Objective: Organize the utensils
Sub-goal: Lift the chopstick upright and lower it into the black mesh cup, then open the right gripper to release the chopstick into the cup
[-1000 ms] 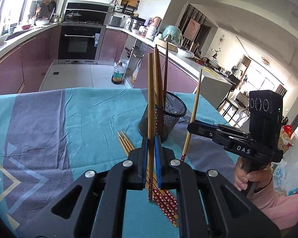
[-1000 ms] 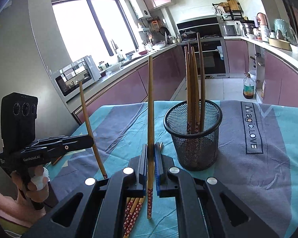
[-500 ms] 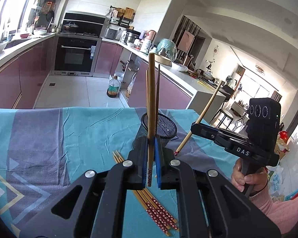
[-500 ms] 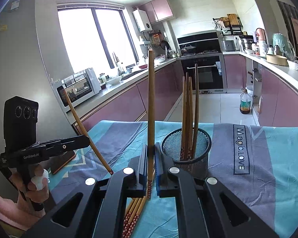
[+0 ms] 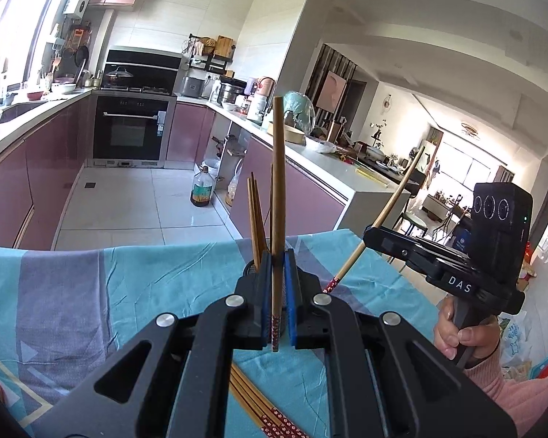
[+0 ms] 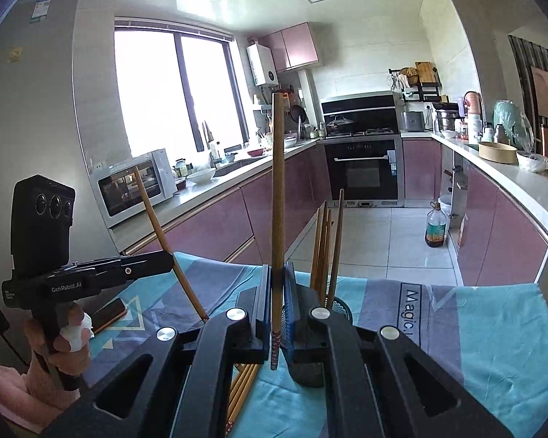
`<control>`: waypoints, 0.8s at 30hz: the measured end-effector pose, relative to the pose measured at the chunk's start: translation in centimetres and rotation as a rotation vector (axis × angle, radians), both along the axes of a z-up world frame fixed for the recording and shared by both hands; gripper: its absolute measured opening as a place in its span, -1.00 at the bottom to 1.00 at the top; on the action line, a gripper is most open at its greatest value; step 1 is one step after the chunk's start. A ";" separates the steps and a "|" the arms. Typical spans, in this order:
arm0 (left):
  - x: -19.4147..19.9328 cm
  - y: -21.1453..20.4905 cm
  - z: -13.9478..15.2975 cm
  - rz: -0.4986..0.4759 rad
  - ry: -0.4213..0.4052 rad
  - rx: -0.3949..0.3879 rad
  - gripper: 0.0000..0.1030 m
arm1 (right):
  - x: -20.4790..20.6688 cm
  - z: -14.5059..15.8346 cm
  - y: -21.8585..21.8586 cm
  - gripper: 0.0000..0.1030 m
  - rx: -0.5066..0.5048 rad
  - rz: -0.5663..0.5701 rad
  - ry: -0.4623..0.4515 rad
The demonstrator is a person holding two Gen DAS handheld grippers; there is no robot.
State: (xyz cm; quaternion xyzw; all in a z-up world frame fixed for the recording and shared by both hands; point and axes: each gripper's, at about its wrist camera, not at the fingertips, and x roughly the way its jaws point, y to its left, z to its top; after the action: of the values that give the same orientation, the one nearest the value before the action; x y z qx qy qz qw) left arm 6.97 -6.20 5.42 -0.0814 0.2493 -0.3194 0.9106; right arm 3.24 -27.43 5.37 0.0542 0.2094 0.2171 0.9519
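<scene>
Chopsticks are showing in both views, one clamped in each gripper. In the left wrist view, the left gripper [image 5: 276, 301] is pinching a chopstick [image 5: 277, 197] between its blue pads, jaws closed on it, the stick standing upright with its patterned red end hanging just below the pads. Behind the jaws, more sticks are poking up from the mesh holder [image 5: 250, 268], which is mostly hidden. Loose chopsticks [image 5: 265, 407] are lying on the teal tablecloth [image 5: 135, 284] below. To the right, the right gripper [image 5: 367, 235] is gripping a slanted chopstick [image 5: 380, 219].

In the right wrist view, the right gripper [image 6: 277, 306] is squeezing an upright chopstick [image 6: 277, 200], jaws tight on it. The mesh holder [image 6: 341, 308] is sitting just behind, holding several sticks [image 6: 327, 244]. At left, the left gripper [image 6: 170, 261] is carrying its tilted chopstick [image 6: 164, 244], and a hand [image 6: 60, 343] is wrapping the handle.
</scene>
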 end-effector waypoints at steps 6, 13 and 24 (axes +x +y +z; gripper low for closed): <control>1.0 -0.9 1.5 0.003 -0.035 -0.003 -0.85 | 0.6 1.0 -0.6 -0.90 -0.006 -0.016 -0.033; 1.8 -1.6 2.1 0.013 -0.050 -0.006 -0.85 | 1.4 1.4 -0.6 -0.90 -0.023 -0.030 -0.047; 4.2 -3.3 2.0 0.030 -0.042 0.030 -0.85 | 3.3 0.3 0.0 -0.90 -0.081 -0.056 -0.020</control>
State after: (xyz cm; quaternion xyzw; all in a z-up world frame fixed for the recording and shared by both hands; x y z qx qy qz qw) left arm 11.18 -9.50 7.38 -0.0647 0.2335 -0.3033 0.9216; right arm 6.53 -27.41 5.72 0.0193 0.2068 0.1825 0.9610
